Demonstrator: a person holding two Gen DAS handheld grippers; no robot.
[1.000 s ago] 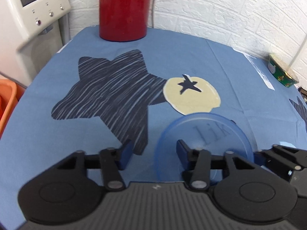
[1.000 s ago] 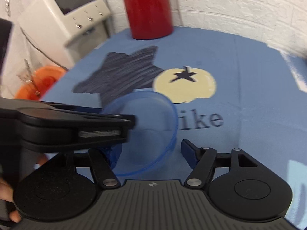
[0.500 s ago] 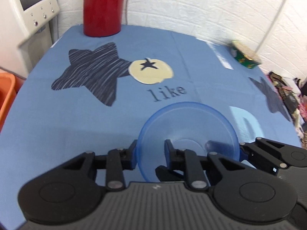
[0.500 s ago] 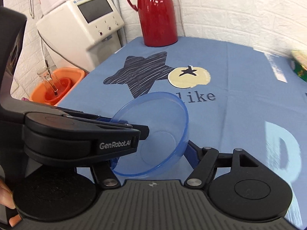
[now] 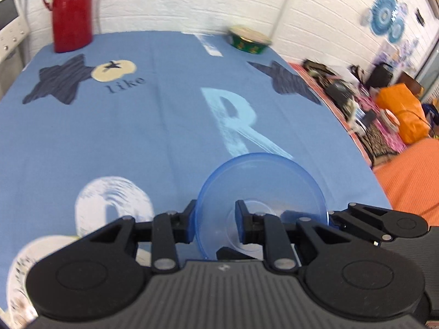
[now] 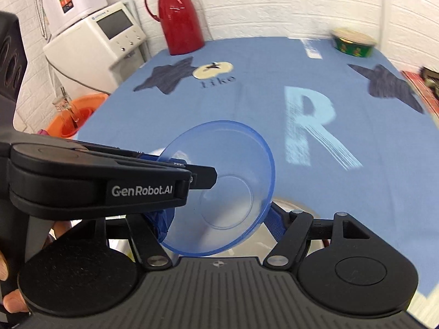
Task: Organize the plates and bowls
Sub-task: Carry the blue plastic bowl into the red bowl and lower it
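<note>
Lifted higher, blue bowl (image 5: 263,189) hangs pinched in left tool (image 5: 215,223).

A translucent blue bowl (image 5: 260,200) is held clear of the worktop (image 5: 164,126), tipped on edge so that its open mouth and flat round base face the cameras. The left tongs (image 5: 215,223) pinch its rim, one finger outside the wall and the other inside the bowl. Seen from the right, the bowl (image 6: 227,189) hangs between the fingers of the right tongs (image 6: 219,219), which stand wide either side of it without a visible grip. A white plate (image 5: 19,271) with dark markings lies on the worktop left of the left tongs, only partly in view and blurred.
</note>
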